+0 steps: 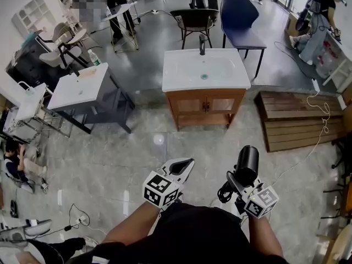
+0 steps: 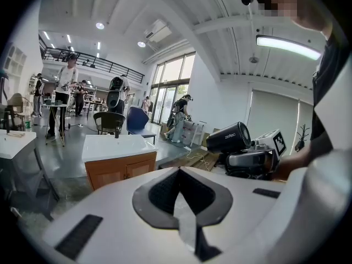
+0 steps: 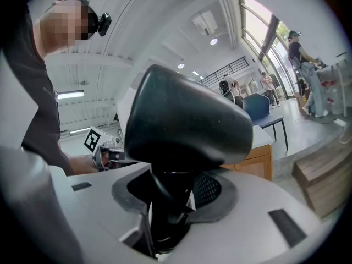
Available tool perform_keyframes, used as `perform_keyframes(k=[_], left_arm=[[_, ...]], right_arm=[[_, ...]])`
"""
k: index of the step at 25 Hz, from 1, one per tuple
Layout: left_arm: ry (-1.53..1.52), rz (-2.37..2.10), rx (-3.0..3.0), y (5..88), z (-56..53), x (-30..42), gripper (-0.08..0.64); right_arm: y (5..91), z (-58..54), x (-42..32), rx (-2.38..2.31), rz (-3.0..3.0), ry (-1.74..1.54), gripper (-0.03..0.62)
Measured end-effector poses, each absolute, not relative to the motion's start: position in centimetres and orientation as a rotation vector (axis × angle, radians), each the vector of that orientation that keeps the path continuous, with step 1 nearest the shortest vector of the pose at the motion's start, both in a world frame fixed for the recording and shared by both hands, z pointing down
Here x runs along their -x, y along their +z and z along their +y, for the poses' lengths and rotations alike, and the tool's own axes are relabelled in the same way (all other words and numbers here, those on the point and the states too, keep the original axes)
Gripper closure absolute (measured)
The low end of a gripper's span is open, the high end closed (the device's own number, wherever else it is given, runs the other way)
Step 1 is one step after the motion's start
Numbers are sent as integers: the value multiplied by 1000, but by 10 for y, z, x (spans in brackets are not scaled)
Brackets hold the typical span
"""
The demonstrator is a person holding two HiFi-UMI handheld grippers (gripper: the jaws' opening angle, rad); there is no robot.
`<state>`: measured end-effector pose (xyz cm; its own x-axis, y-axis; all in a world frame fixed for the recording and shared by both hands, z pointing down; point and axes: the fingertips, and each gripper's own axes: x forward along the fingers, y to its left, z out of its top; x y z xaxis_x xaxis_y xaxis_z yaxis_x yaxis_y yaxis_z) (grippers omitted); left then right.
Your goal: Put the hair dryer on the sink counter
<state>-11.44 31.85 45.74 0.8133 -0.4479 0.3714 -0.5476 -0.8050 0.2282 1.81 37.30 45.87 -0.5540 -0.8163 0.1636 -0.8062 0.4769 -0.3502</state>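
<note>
A black hair dryer (image 1: 247, 163) stands upright in my right gripper (image 1: 237, 185), low at the right of the head view. In the right gripper view the jaws are shut on the dryer's handle (image 3: 168, 202), and its barrel (image 3: 187, 120) fills the middle. A little to its left, my left gripper (image 1: 180, 169) is shut with nothing between its jaws (image 2: 179, 197). The left gripper view shows the hair dryer (image 2: 228, 138) off to its right. The sink counter (image 1: 175, 82), a white basin top on a wooden cabinet, stands ahead across bare floor, well clear of both grippers, and it is also seen from the left gripper (image 2: 115, 146).
A second white sink on a grey frame (image 1: 77, 87) stands at the left. A wooden pallet (image 1: 300, 120) with a white cable (image 1: 319, 106) lies right of the counter. A chair (image 1: 195, 18) and a blue bench (image 1: 239, 15) stand behind it. People work at the room's edges.
</note>
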Motion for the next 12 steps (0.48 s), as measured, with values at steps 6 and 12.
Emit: perform_keyframes(k=[6,12], left_arm=[[410,-722,-2657,459,304,133,560],[412,-708,-2663,462,282,163,560]], right_arm=[[460,360,-1,1481,2631,-666,445],[458,343,20,1550,2598,-646,445]])
